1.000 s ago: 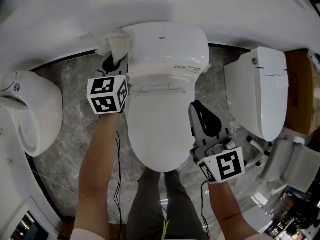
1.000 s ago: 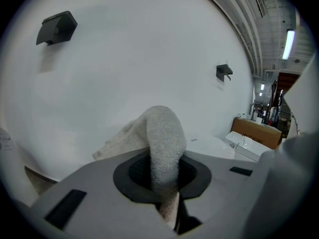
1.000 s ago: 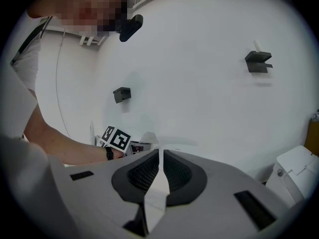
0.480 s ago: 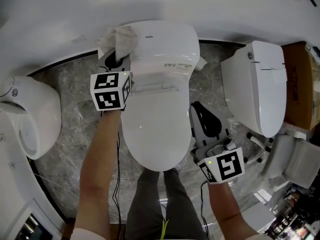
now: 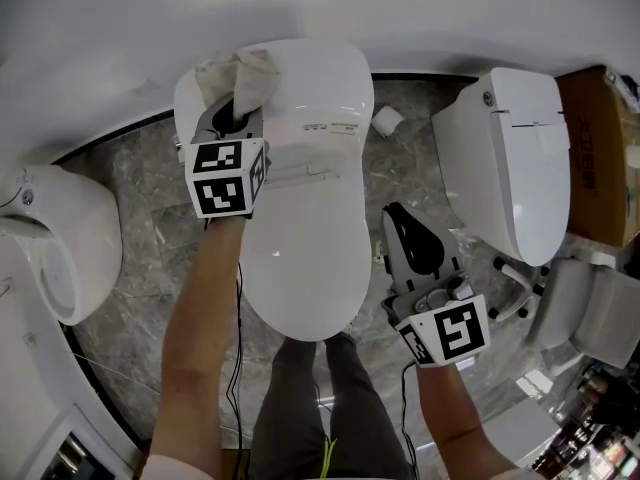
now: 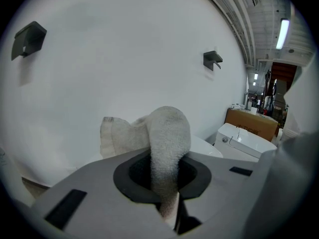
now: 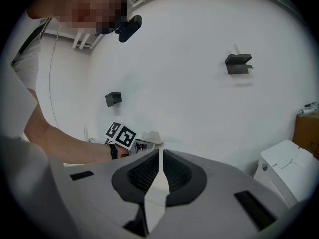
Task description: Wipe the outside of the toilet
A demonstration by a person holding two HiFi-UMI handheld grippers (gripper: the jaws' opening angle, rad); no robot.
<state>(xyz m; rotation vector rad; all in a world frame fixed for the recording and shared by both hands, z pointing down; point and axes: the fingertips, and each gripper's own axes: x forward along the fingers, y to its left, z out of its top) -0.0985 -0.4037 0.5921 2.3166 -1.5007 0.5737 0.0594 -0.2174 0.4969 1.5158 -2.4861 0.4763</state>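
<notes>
A white toilet [image 5: 300,228] with its lid down stands in the middle of the head view, its tank against the white wall. My left gripper [image 5: 232,118] is shut on a beige cloth [image 5: 240,73], which lies bunched on the left part of the tank top. In the left gripper view the cloth [image 6: 167,143] rises from between the jaws and folds over towards the wall. My right gripper [image 5: 410,238] hangs to the right of the toilet bowl, apart from it. Its jaws stand together with nothing in them, as the right gripper view [image 7: 160,163] shows.
A second white toilet [image 5: 510,168] stands close on the right, and a white bowl [image 5: 60,238] sits on the left. A paper roll [image 5: 386,120] lies on the grey marble floor [image 5: 150,218] between the toilets. A cardboard box [image 5: 600,148] is at the far right.
My left gripper has carried the cloth from the tank's left edge onto the tank top. The head view has shifted a little. The right gripper has stayed put.
</notes>
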